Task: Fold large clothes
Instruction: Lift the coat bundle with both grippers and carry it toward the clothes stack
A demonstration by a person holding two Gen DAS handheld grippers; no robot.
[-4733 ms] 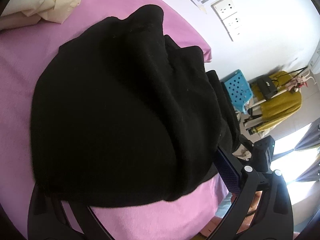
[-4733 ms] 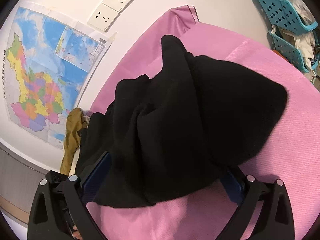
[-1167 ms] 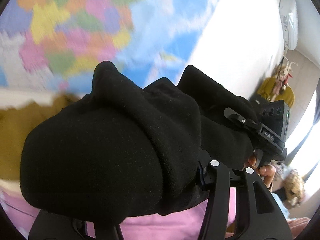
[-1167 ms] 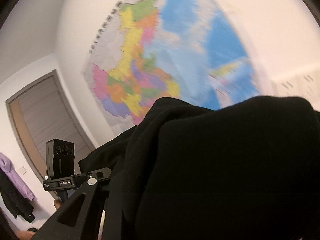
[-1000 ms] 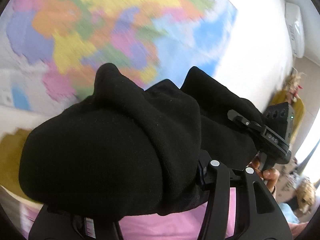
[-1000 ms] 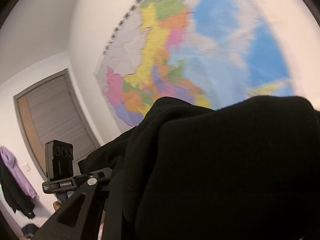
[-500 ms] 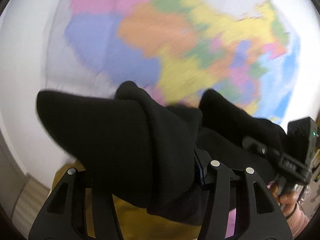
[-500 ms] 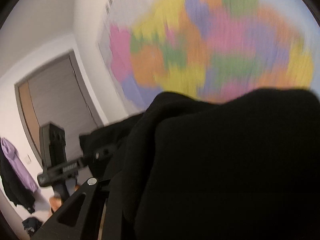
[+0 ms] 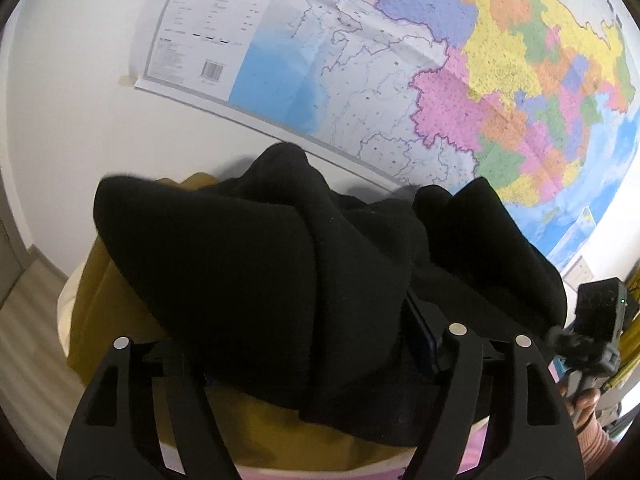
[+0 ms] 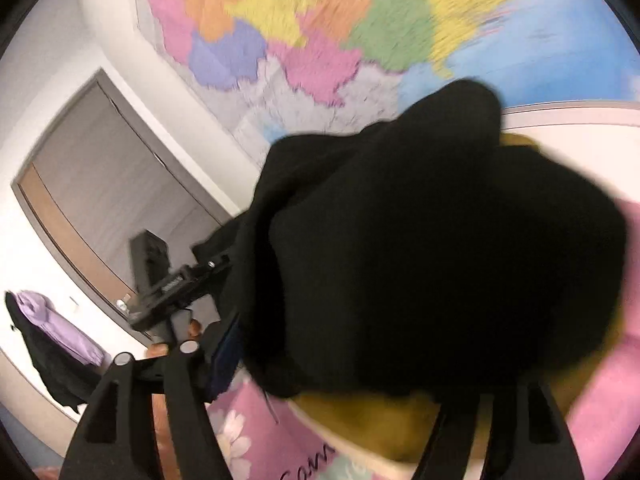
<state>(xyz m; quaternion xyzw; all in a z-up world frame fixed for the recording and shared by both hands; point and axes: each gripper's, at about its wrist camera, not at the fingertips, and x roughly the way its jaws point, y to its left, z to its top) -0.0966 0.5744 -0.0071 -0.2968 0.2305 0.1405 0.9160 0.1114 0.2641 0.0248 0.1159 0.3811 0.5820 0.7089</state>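
A folded black garment fills the lower middle of the left wrist view and lies between the fingers of my left gripper, which is shut on it. It also shows in the right wrist view, where my right gripper is shut on it too. The bundle hangs just over a stack of folded mustard-yellow and cream clothes. The fingertips of both grippers are hidden in the black fabric.
A large coloured wall map covers the white wall right behind the stack. Pink bedding lies under the stack. A grey door and hanging purple clothes are at the left of the right wrist view.
Both grippers have carried the black bundle from the pink bed up and over toward the wall, then lowered it over the mustard-yellow and cream stack. The left view has steadied.
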